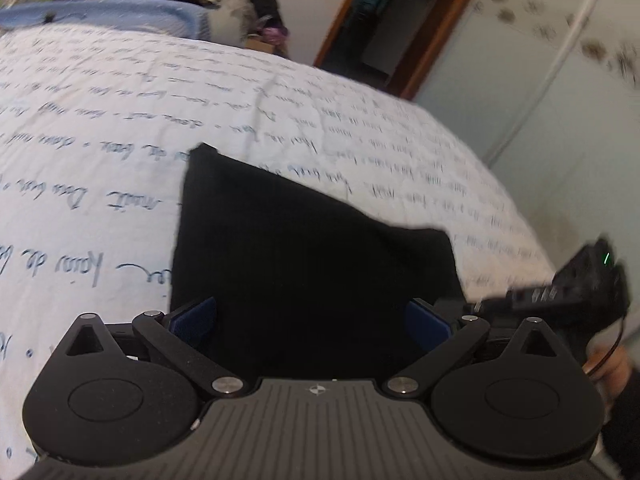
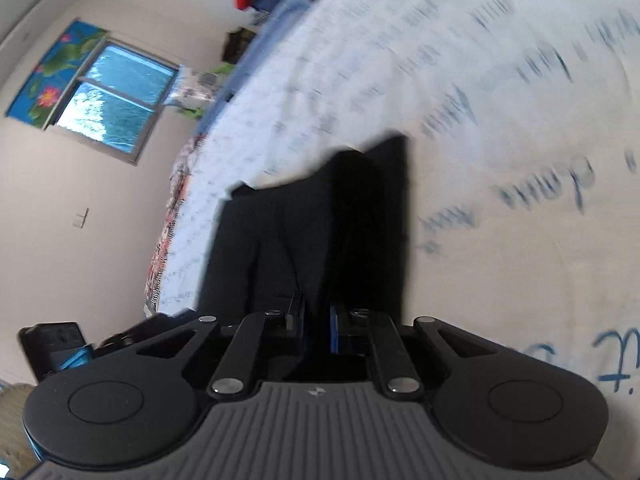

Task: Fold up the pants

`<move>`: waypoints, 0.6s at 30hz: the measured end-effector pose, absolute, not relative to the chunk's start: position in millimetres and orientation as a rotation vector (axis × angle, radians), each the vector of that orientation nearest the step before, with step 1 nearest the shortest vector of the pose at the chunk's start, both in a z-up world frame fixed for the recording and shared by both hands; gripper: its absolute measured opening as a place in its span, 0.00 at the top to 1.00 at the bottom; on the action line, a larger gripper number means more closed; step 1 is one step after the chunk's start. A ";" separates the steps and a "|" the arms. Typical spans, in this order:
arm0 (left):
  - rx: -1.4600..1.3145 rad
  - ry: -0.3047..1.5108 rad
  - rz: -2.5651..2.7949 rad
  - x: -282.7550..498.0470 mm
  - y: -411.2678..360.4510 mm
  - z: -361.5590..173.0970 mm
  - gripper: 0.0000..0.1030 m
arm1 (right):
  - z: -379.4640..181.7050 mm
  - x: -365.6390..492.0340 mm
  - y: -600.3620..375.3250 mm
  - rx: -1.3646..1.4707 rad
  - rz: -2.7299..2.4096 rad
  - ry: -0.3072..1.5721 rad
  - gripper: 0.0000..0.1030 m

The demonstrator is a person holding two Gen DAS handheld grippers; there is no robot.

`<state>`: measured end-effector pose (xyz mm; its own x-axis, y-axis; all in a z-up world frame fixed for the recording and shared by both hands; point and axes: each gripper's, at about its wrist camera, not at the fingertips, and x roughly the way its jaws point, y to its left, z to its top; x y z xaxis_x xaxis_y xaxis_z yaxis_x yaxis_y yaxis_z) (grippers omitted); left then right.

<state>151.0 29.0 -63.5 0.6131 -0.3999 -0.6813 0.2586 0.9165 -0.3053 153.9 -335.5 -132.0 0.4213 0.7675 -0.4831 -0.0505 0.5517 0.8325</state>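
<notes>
My pants lie on the bed, already a compact dark block; my left tool is spread wide over them; my right tool pinches the cloth; likely one last fold remains.

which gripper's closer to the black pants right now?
Right. The right gripper has its jaws nearly closed on a fold of the black pants; the left gripper has jaws wide open around the cloth, grip unclear.
</notes>
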 end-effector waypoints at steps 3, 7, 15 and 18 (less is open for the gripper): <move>-0.010 0.823 -0.369 148.3 12.2 -77.2 0.01 | -129.7 152.6 -335.9 0.883 0.582 1.015 0.87; -0.043 0.824 -0.384 139.7 23.8 -65.3 0.02 | -98.6 151.2 -347.3 0.862 0.557 0.963 0.85; -0.118 0.844 -0.438 155.7 15.4 -69.0 0.01 | -69.4 205.7 -297.6 0.896 0.667 0.893 0.85; -0.055 0.811 -0.437 150.1 9.3 -83.3 0.01 | -80.2 220.8 -279.4 0.881 0.578 0.981 0.85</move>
<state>150.1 9.3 -83.3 0.6048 -0.3979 -0.6898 0.3565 0.9099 -0.2123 220.8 -279.4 -80.2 0.4561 0.7605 -0.4622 -0.0359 0.5346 0.8443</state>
